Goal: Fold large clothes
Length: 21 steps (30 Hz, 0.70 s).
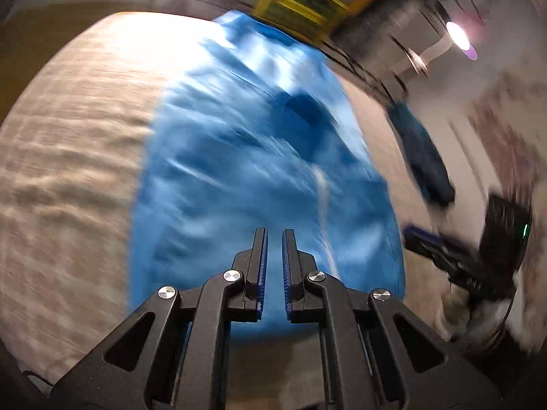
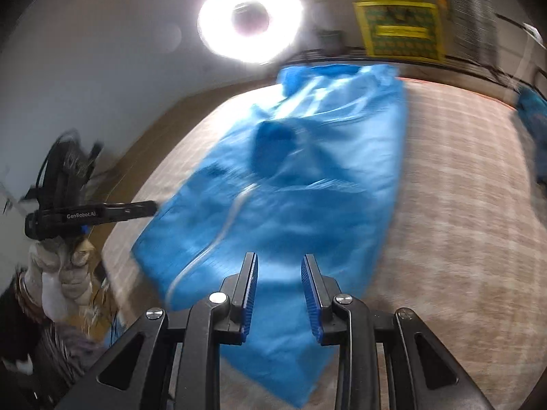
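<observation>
A large bright blue garment [image 1: 259, 157] with a pale zip line lies stretched out on the beige table cloth [image 1: 68, 171]; it also shows in the right wrist view [image 2: 301, 177]. My left gripper [image 1: 274, 235] hovers over its near end, jaws a narrow gap apart with nothing between them. My right gripper [image 2: 280, 259] hovers over the near end too, jaws wider apart and empty. The right gripper shows at the right of the left wrist view [image 1: 444, 249]; the left one shows at the left of the right wrist view [image 2: 102, 212]. Both views are motion-blurred.
A second dark blue cloth [image 1: 424, 157] lies at the table's right side, also seen in the right wrist view [image 2: 536, 126]. A yellow sign [image 2: 400, 30] and a ring lamp [image 2: 249, 17] stand beyond the far edge. The beige cloth [image 2: 461, 205] spreads on both sides.
</observation>
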Tool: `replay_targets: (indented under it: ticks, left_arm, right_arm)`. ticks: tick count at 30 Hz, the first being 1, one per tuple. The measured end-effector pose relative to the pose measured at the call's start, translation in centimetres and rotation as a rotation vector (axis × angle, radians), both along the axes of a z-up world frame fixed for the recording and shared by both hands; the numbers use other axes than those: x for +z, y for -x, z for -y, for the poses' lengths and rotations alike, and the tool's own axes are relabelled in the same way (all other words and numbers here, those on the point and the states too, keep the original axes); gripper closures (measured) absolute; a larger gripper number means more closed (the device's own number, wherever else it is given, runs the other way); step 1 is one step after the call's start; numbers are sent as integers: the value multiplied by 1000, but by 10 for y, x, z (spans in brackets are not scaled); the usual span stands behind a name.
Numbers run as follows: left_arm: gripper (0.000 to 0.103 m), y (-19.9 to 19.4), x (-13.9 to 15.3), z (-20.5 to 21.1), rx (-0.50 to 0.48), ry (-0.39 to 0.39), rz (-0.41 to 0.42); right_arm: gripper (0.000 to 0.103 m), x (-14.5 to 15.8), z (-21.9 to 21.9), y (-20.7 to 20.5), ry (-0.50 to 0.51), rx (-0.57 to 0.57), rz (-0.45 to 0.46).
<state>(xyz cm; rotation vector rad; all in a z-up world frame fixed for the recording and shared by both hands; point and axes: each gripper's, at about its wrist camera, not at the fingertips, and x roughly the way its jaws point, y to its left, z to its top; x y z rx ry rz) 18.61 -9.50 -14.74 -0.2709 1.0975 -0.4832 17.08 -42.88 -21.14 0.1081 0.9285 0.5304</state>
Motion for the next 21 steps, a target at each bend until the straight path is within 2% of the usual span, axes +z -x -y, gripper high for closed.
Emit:
replay_targets:
  ticks: [2, 5, 7, 10, 13, 16, 18, 20, 21]
  left_arm:
    - [98, 15, -13, 24, -70, -82, -6]
    - [98, 24, -39, 37, -94, -204, -41]
    - [98, 22, -41, 29, -64, -190, -39]
    - [98, 12, -37, 7, 37, -197, -53]
    - [98, 4, -20, -12, 115, -193, -16]
    - [98, -6, 15, -24, 167, -171, 76]
    - [98, -12, 37, -29, 180, -138, 121]
    - [97, -23, 51, -31, 181, -118, 148]
    - [94, -30, 62, -30, 175, -119, 171]
  right_arm:
    - [74, -8, -17, 10, 51, 56, 5]
    - [75, -27, -31, 16, 127, 94, -35]
    - [76, -44, -31, 16, 196, 75, -81]
    - [77, -46, -19, 12, 153, 54, -116]
    - [77, -33, -6, 9, 100, 14, -106]
    - [73, -9, 0, 11, 136, -34, 15]
    - [69, 5, 9, 9, 107, -81, 76]
    - [53, 22, 22, 2, 42, -129, 127]
    - [51, 31, 27, -2, 22, -143, 148]
